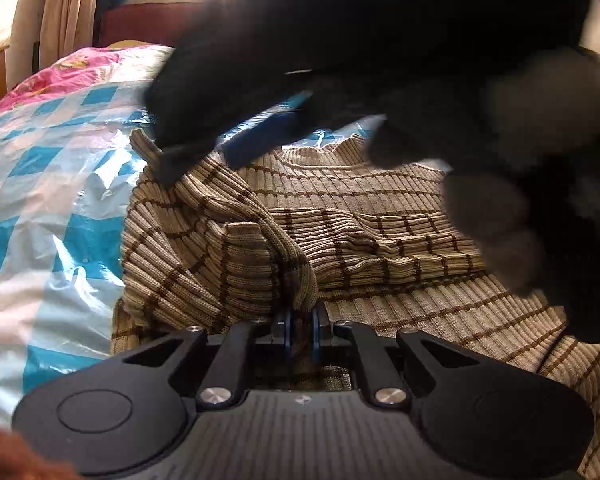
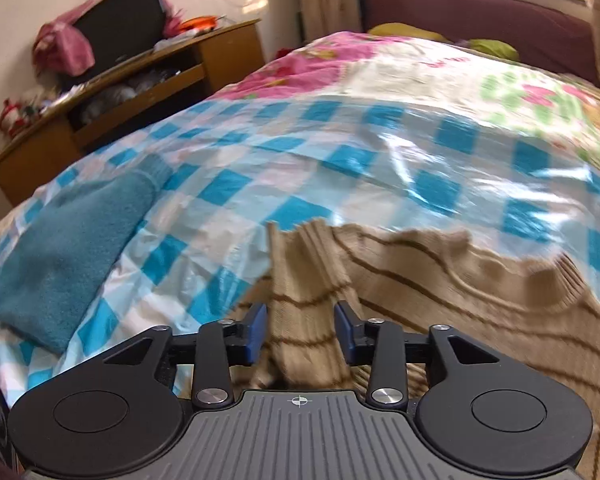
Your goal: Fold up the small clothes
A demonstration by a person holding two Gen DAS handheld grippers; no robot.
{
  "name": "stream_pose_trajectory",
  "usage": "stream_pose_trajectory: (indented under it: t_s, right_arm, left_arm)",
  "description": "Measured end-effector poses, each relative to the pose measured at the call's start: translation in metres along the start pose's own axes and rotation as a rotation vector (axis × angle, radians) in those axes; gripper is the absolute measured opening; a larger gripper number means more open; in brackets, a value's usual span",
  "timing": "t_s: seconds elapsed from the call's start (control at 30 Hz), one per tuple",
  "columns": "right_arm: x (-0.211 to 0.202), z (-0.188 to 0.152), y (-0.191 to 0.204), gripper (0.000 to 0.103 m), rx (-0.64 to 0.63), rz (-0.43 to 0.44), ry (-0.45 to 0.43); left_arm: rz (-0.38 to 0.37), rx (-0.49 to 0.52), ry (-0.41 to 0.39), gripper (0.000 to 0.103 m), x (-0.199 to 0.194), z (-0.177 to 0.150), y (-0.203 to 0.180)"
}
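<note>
A tan ribbed sweater with brown grid lines [image 1: 360,216] lies on the blue-and-white checked plastic sheet [image 1: 60,184] on the bed. My left gripper [image 1: 301,326] is shut on a bunched fold of the sweater near its lower left side. My right gripper [image 2: 301,330] is open, its blue pads either side of a sweater sleeve [image 2: 300,280] that runs between them without being pinched. In the left wrist view the right gripper [image 1: 204,160] shows as a dark blurred shape above the sweater's far left corner, with the person's gloved hand [image 1: 520,200] on the right.
A folded teal garment [image 2: 68,248] lies on the checked sheet [image 2: 340,160] at the left. A pink floral quilt [image 2: 340,60] covers the far bed. A wooden desk with clutter [image 2: 120,92] stands at the left wall. A dark headboard [image 2: 480,20] sits under the window.
</note>
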State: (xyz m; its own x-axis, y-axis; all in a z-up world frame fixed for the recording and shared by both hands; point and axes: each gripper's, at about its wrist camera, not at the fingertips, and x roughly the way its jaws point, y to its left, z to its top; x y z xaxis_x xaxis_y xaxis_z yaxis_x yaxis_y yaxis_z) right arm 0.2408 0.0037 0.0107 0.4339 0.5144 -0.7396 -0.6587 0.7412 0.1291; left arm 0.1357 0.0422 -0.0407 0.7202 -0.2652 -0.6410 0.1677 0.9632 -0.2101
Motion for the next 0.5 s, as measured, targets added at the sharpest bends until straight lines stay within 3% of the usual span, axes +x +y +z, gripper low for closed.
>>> stream_pose_trajectory:
  t_s: [0.1, 0.13, 0.17, 0.23, 0.37, 0.5]
  right_arm:
    - [0.026, 0.008, 0.013, 0.039, -0.041, -0.073, 0.06]
    - [0.032, 0.009, 0.012, 0.032, -0.037, -0.104, 0.077]
    - [0.035, 0.011, 0.01, 0.015, -0.017, -0.127, 0.084]
    - [0.033, 0.015, -0.001, 0.007, 0.041, -0.135, 0.087]
    - [0.007, 0.029, -0.015, 0.006, 0.115, -0.113, 0.033]
    - [-0.037, 0.054, -0.024, 0.006, 0.196, -0.039, -0.1]
  left_arm:
    - [-0.009, -0.009, 0.001, 0.014, -0.001, 0.0, 0.002]
    - [-0.01, -0.011, 0.0, 0.014, -0.002, 0.0, 0.003]
    - [-0.011, -0.015, -0.001, 0.014, -0.004, 0.0, 0.004]
    - [-0.01, -0.03, -0.009, 0.014, -0.007, 0.0, 0.007]
    - [0.014, -0.065, -0.038, 0.021, -0.017, 0.002, 0.012]
    - [0.12, -0.057, -0.168, 0.044, -0.04, 0.005, 0.013]
